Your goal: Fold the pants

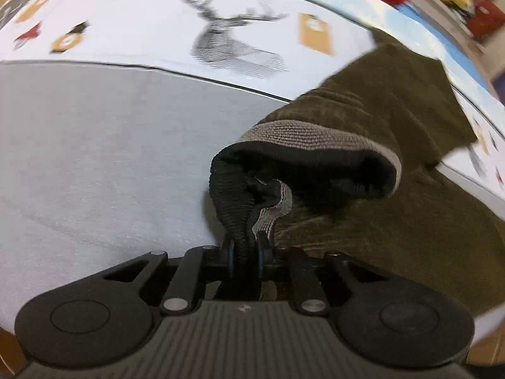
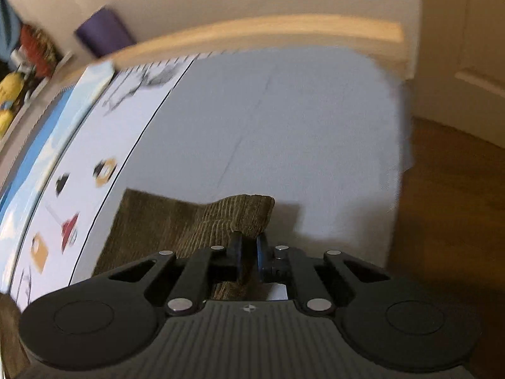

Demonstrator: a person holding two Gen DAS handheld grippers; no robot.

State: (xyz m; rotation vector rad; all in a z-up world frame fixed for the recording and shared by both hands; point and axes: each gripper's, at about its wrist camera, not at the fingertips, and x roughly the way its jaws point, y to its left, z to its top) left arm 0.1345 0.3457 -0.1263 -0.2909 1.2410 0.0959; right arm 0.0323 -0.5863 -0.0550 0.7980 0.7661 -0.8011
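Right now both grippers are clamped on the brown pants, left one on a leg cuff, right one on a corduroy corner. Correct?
Not quite. The left gripper is clamped on the ribbed elastic waistband, not a leg cuff; the left wrist view shows it bunched between the pads. The rest holds: the right gripper is shut on a corduroy corner of the brown pants.

Both grippers, left [image 1: 245, 254] and right [image 2: 249, 252], pointed steeply down at lower centre, jaws clamped on cloth.
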